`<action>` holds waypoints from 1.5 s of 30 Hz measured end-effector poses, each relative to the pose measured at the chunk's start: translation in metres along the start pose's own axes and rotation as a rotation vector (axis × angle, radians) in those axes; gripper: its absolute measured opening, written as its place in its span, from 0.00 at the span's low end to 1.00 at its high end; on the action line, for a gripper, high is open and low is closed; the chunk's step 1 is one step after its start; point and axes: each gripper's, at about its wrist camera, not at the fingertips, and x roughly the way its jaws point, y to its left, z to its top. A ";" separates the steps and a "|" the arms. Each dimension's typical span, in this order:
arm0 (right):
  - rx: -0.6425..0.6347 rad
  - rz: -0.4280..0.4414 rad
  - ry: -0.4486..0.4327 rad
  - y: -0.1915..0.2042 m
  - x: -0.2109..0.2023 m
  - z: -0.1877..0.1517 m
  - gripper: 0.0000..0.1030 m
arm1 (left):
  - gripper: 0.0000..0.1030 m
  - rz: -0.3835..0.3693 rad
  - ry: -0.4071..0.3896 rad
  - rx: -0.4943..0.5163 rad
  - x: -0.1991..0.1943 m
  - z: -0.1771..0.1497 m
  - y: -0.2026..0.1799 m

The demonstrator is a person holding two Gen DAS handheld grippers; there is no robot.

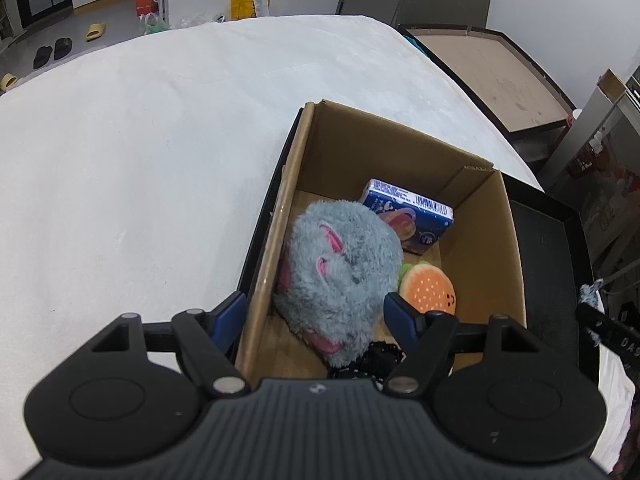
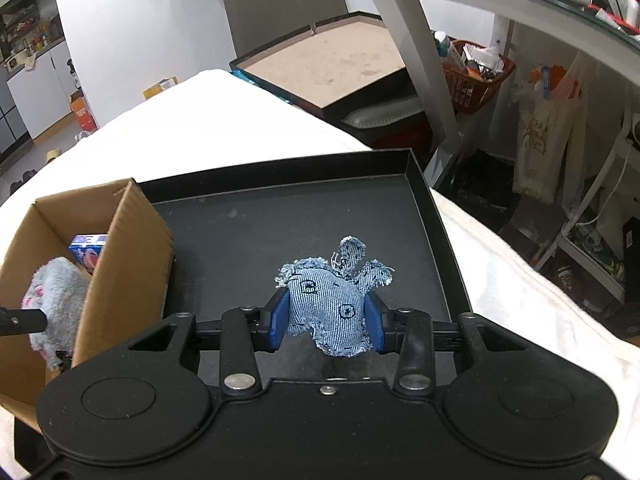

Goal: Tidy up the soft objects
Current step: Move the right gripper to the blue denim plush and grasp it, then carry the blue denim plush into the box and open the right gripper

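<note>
Grey-and-pink plush (image 1: 340, 268), orange dotted burger toy (image 1: 430, 288), blue printed carton (image 1: 412, 212), pinstriped blue denim toy (image 2: 332, 304), black tray (image 2: 280, 220).

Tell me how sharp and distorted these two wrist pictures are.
Left wrist view: sharp, the white table edge bows strongly from fisheye, dark corners. Right wrist view: sharp on the denim toy, the black tray rim curves, white cloth washed out.

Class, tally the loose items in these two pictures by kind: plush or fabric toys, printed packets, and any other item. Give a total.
Plush or fabric toys: 3 (grey furry toy, burger plush, denim toy held in the right gripper)
Printed packets: 1 (blue packet)
Other: 1 (black dotted item, partly hidden, kind unclear)
Total: 5
</note>
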 end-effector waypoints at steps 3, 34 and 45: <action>-0.003 0.002 -0.011 0.002 -0.009 0.002 0.38 | 0.72 -0.005 0.004 0.001 -0.002 -0.001 0.001; -0.153 0.048 -0.139 0.106 -0.067 0.028 0.39 | 0.32 -0.087 0.000 -0.055 -0.009 -0.009 0.043; -0.217 0.064 -0.140 0.149 -0.065 0.032 0.40 | 0.19 -0.103 0.011 -0.105 -0.006 -0.008 0.059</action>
